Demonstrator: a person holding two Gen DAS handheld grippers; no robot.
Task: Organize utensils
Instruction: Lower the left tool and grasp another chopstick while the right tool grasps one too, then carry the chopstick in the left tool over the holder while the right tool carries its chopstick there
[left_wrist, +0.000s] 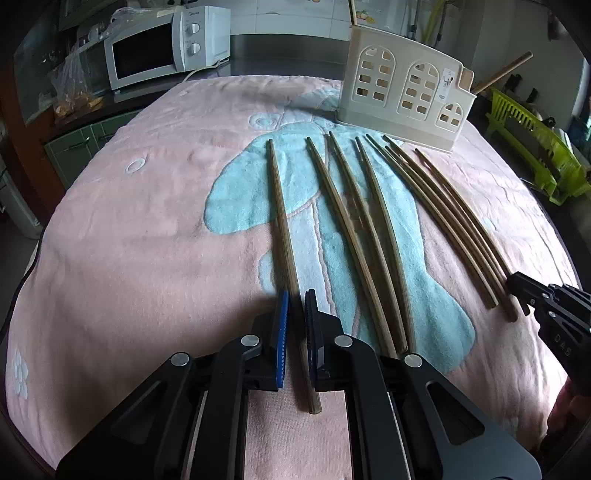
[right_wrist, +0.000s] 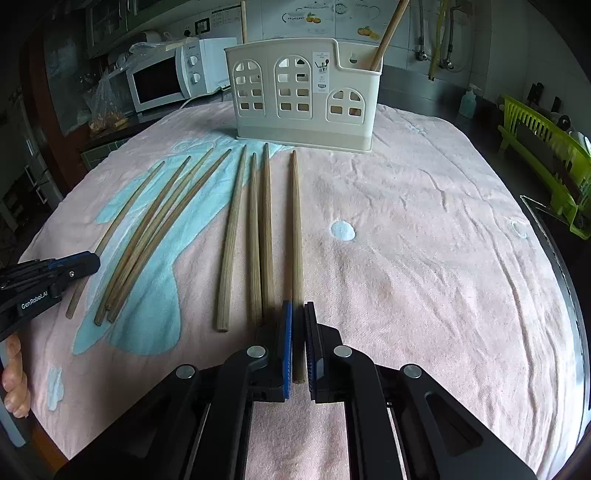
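Chopsticks lie in a row on the pink towel (left_wrist: 147, 229) before the cream utensil holder (right_wrist: 303, 92). My left gripper (left_wrist: 295, 295) has its jaws nearly closed around the leftmost chopstick (left_wrist: 280, 221); my right gripper (right_wrist: 298, 306) likewise pinches the rightmost chopstick (right_wrist: 296, 229), both sticks lying on the towel.
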